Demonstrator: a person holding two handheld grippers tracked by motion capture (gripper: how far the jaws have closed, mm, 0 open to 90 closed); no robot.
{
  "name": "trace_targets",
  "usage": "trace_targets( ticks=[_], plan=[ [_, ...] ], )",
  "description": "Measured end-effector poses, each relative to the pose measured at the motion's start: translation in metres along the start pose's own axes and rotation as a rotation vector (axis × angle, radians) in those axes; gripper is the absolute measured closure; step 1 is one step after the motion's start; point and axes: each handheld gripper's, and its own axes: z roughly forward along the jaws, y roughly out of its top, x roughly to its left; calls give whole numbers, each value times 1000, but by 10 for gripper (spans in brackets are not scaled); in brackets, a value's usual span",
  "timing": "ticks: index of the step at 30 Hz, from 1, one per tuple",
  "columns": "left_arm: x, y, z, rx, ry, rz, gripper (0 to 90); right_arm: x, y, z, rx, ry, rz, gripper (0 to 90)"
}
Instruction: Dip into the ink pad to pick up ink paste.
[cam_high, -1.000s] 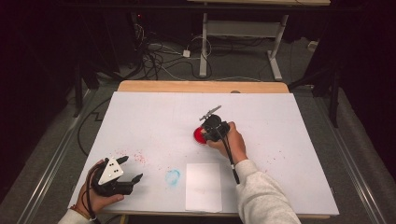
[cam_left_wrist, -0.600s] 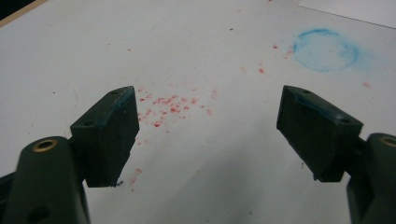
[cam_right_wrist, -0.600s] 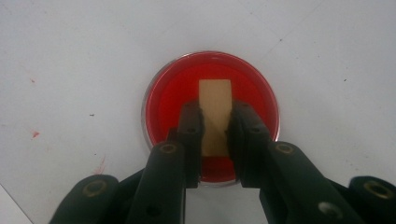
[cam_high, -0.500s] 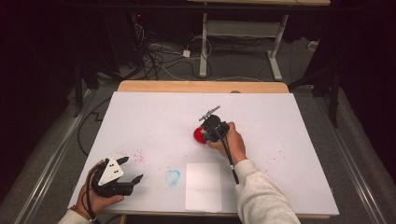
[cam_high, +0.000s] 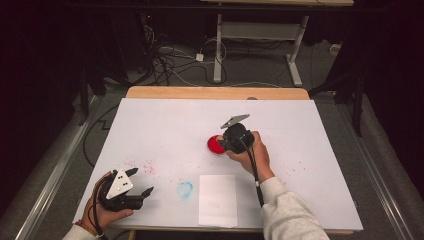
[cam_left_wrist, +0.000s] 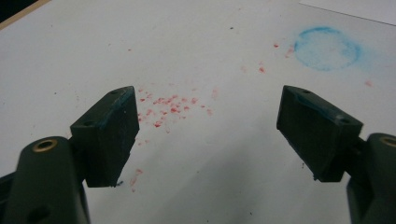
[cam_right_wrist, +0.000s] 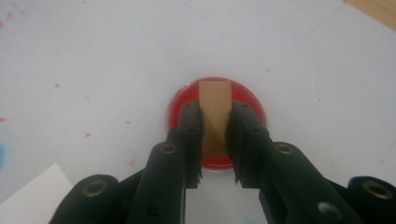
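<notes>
Red dish (cam_right_wrist: 217, 122): round and shallow, resting on the white table cover (cam_high: 165, 130) near its middle; the landmark for all positions below
Wooden block (cam_right_wrist: 215, 116): tan, flat-sided, standing over the red dish with its far end inside the dish rim, as seen in the right gripper view
Right gripper (cam_right_wrist: 215, 140): jaws closed against both sides of the wooden block; in the high view it sits at the dish's near-right edge (cam_high: 235, 138), held by the right hand (cam_high: 251, 152)
Left gripper (cam_left_wrist: 208, 135): jaws wide apart with nothing between them; in the high view it lies well apart from the dish, toward the near-left corner of the cover (cam_high: 127, 192), held in the left hand (cam_high: 105, 212)
Red specks (cam_left_wrist: 170, 106): scattered on the cover between the dish and the left gripper, just ahead of the left jaw
Blue ring mark (cam_high: 185, 189): faint circular stain, nearer the person than the dish and slightly to its left
White paper sheet (cam_high: 218, 200): flat on the cover, directly on the near side of the dish, just beside the blue ring mark
Table (cam_high: 215, 93): bare wood edge showing beyond the cover, on the far side of the dish
</notes>
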Motion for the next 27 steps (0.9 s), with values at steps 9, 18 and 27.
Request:
trace_targets(
  ticks=[9, 18, 27],
  plan=[
    [0, 1, 1, -4, 7, 14, 202, 10, -12, -24, -69, 30, -30, 762],
    [-2, 1, 1, 6, 2, 12, 202, 28, -19, -51, -134, 68, -71, 762],
    [-1, 2, 0, 1, 4, 15, 202, 53, -25, -73, -154, 111, -146, 762]
  ],
)
